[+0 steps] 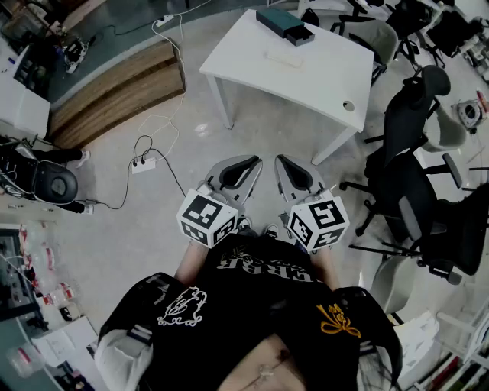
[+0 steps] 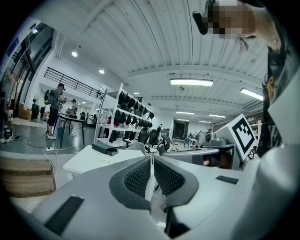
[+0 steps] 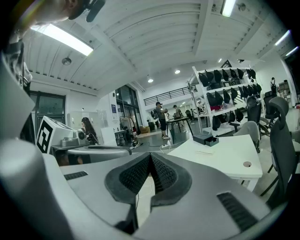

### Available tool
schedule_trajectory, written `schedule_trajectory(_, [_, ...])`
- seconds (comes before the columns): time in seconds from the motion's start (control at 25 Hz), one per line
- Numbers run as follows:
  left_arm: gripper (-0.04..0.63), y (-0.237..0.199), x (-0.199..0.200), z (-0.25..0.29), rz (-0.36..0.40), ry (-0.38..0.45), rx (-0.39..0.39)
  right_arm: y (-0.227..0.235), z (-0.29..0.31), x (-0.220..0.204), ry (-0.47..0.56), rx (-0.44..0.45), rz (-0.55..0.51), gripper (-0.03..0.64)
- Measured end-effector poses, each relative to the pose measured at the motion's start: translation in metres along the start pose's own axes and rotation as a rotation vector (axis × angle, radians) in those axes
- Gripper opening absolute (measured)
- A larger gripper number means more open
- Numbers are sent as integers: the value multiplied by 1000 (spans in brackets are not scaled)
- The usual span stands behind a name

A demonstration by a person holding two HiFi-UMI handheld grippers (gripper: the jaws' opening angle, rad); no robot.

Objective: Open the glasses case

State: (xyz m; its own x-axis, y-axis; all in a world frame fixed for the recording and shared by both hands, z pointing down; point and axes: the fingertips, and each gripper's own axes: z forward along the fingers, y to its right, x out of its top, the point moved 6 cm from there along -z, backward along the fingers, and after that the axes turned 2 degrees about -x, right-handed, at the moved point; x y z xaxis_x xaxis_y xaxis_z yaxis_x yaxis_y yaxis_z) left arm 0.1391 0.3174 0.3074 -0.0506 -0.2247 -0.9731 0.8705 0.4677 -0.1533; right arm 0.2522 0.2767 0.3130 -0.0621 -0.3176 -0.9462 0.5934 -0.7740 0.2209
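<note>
Dark teal and box-shaped, the case [image 1: 281, 23] lies flat on the far end of the table [image 1: 306, 84], well apart from both grippers. In the head view its long axis runs from upper left to lower right, roughly along the table's far edge. A shorter, blacker block sits against its lower-right end; we cannot tell whether that is part of the case or a separate piece. Its faces look smooth and matte, with square corners. In the left gripper view the case [image 2: 105, 149] appears as a low dark slab on the tabletop, and in the right gripper view [image 3: 206, 138] it looks the same. Just beside it lies a pale flat strip [image 1: 284, 55], too small to identify.

We see a smooth white tabletop with slim white legs and a round cable hole [image 1: 349, 106] near one corner. The floor [image 1: 153, 214] is grey and glossy.

We hold the left gripper [image 1: 252, 162] and the right gripper [image 1: 281, 162] side by side close to the body, pointing towards the table. Each one's jaws are pressed together with nothing between them. Their pads [image 2: 139, 177] are dark ribbed rubber set in smooth grey shells. A black mesh-backed chair [image 1: 412, 153] stands to the right of the table.
</note>
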Motion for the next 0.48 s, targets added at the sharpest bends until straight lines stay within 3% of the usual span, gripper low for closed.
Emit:
schedule_trajectory(0.24, [35, -1, -2, 2, 2, -3, -13, 2, 2, -2, -3, -11, 8, 14])
schedule_trajectory(0.48, [35, -4, -4, 1, 6, -11, -14, 5, 2, -4, 21, -13, 91, 14])
